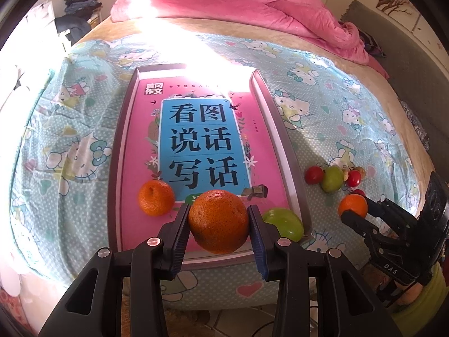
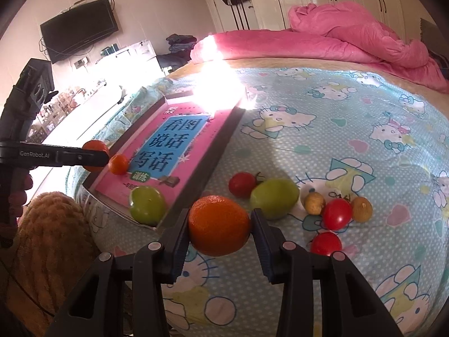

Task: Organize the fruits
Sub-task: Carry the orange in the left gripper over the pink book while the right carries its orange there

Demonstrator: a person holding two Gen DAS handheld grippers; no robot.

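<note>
My left gripper (image 1: pixel 218 221) is shut on an orange (image 1: pixel 218 220) above the near end of a grey tray (image 1: pixel 291 157) that holds a pink book (image 1: pixel 196 129). A small orange (image 1: pixel 155 198) and a green fruit (image 1: pixel 284 223) lie in the tray. My right gripper (image 2: pixel 219 224) is shut on another orange (image 2: pixel 219 224) just right of the tray (image 2: pixel 216 151); it also shows in the left wrist view (image 1: pixel 353 206). Loose on the bedsheet are a green fruit (image 2: pixel 273 198), red tomatoes (image 2: pixel 336 214) and small brown fruits (image 2: pixel 314 202).
The tray lies on a bed with a Hello Kitty sheet (image 2: pixel 350 129). A pink quilt (image 1: pixel 280 8) is bunched at the far end. A strong sun glare (image 1: pixel 202 56) washes out the tray's far end. The bed's near edge drops to the floor (image 1: pixel 238 320).
</note>
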